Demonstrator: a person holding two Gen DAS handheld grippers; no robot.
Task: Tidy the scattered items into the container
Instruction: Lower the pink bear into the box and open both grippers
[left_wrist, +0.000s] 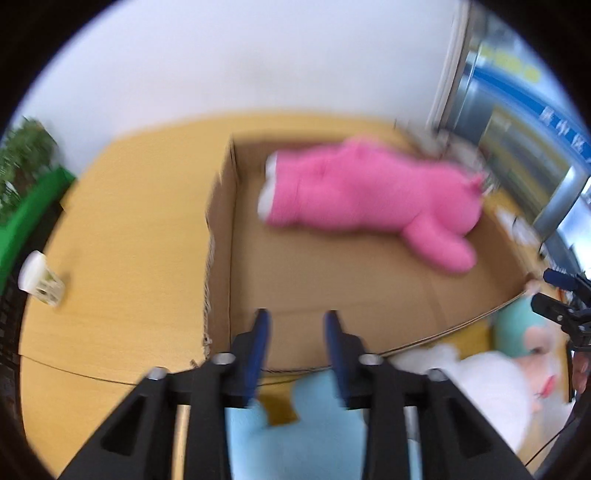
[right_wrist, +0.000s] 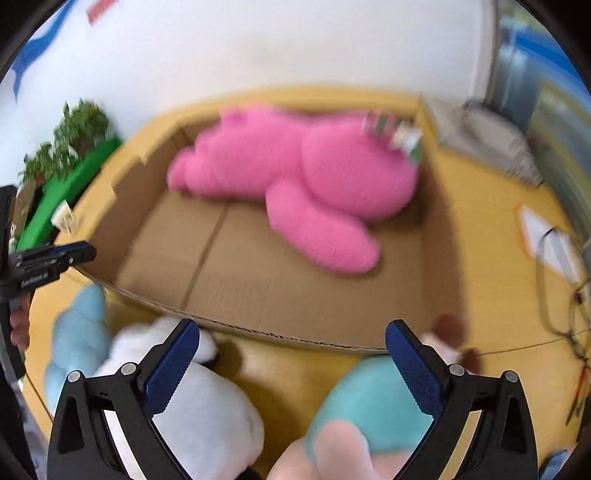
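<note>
A pink plush toy lies inside the open cardboard box, toward its far side. My left gripper hovers over the box's near rim, open, with nothing between its blue pads. Just under it, outside the box, lies a light blue plush. A white plush and a teal-and-pink plush also lie on the table before the box. My right gripper stands wide open above those two, holding nothing. Both views are blurred.
The yellow wooden table carries a small white cup at left. A green box and a plant sit at the far left. Papers and cables lie right of the box.
</note>
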